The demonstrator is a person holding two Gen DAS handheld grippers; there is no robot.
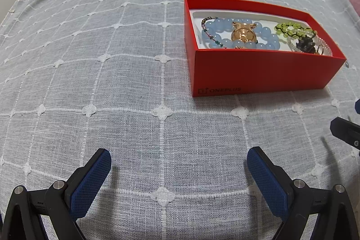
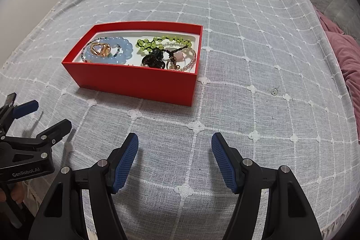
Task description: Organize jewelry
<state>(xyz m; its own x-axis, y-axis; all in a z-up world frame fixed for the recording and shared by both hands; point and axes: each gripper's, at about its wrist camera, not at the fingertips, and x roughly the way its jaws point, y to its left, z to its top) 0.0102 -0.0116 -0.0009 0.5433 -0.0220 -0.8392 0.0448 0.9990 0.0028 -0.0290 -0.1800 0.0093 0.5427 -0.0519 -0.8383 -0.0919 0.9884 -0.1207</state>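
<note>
A: Nearest, short of the red box [image 2: 137, 80]: right gripper [image 2: 174, 163], jaws apart, nothing between the blue pads, only the checked bedspread [image 2: 247, 60] underneath. Beside it, the left gripper [image 1: 178, 177], jaws likewise wide apart and empty.

B: Both angled down toward the bed, well short of the box. Probably parked there so the cameras take in the whole box before any reach.

A: Further on, the box itself, open-topped, resting flat on the bedspread. Inside, toward its left end: a blue bead bracelet [image 2: 122, 48] coiled round a gold ornament [image 2: 100, 50], with a thin beaded strand alongside. Toward its right end: green beads [image 2: 157, 42], a dark pendant [image 2: 154, 59] on black cord, pale pink beads [image 2: 191, 57] and some gold rings, all tangled close.

B: Looks already gathered into the box, roughly in two heaps, likely to keep the bed free of loose pieces. Anything outside?

A: One small dark item [image 2: 274, 91] lying on the bedspread, right of the box, well apart from it. Too small to name; possibly a stray piece not yet put in.

B: Beyond the box: striped bedding at the head, a purple blanket [image 2: 346, 60] off the right side.
</note>
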